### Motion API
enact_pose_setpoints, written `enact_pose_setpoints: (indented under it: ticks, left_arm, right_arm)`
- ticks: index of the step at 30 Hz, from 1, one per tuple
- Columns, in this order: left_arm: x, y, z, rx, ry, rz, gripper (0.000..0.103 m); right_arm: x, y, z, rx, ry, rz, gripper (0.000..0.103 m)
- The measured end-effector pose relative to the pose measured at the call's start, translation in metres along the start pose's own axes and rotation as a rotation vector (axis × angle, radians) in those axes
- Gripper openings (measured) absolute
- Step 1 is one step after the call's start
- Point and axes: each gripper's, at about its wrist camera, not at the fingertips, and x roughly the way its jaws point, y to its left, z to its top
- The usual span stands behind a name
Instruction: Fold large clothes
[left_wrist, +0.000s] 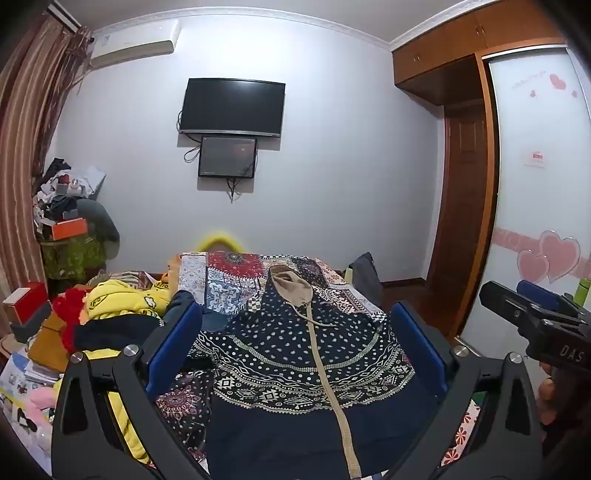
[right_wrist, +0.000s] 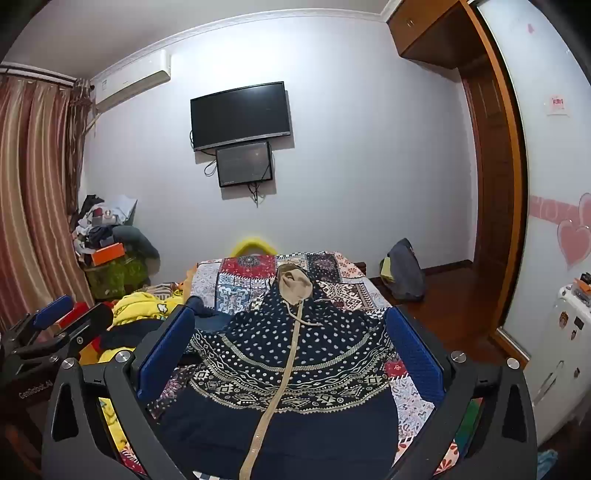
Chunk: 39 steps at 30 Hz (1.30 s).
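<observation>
Where the room is taken from largest item down, the listing runs as follows. Bed (right_wrist: 236, 280): covered by a patchwork spread in red, blue and white panels, foot end toward the far wall. Hooded jacket (right_wrist: 295, 369): navy with white dots and tan geometric bands, laid flat face-up along the middle of the bed, hood (right_wrist: 294, 284) with tan lining pointing to the far wall, tan zip strip down the centre, plain navy hem nearest the cameras. Clothes heap (left_wrist: 122, 299): yellow, red and dark garments piled at the bed's left edge, just beside the jacket. Television (left_wrist: 232, 105): dark, wall-mounted, with a smaller screen (left_wrist: 227, 157) directly below. Left tongs (left_wrist: 295, 347): released, blue pads spread wide, hovering over the jacket's lower half, touching nothing. Right tongs (right_wrist: 291, 350): likewise released and spread wide above the jacket, nothing between the pads; also seen at the right edge of the left wrist view.
</observation>
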Motion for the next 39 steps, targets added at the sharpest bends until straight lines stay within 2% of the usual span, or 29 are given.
enact_pose_setpoints:
  ticks: [8, 9, 11, 39]
  left_arm:
    - [0.000, -0.005, -0.002, 0.001, 0.012, 0.021, 0.103]
    - [0.000, 0.002, -0.004, -0.002, 0.004, -0.008, 0.103]
    - [0.005, 0.001, 0.000, 0.002, 0.021, -0.010, 0.103]
    - [0.010, 0.001, -0.005, 0.010, 0.032, 0.000, 0.103]
  right_arm:
    - [0.000, -0.001, -0.001, 0.003, 0.001, 0.001, 0.103]
    - [0.000, -0.001, -0.001, 0.003, 0.002, 0.002, 0.103]
    - [0.001, -0.002, -0.001, 0.004, 0.003, 0.001, 0.103]
    - [0.006, -0.005, -0.004, 0.014, 0.018, 0.003, 0.103]
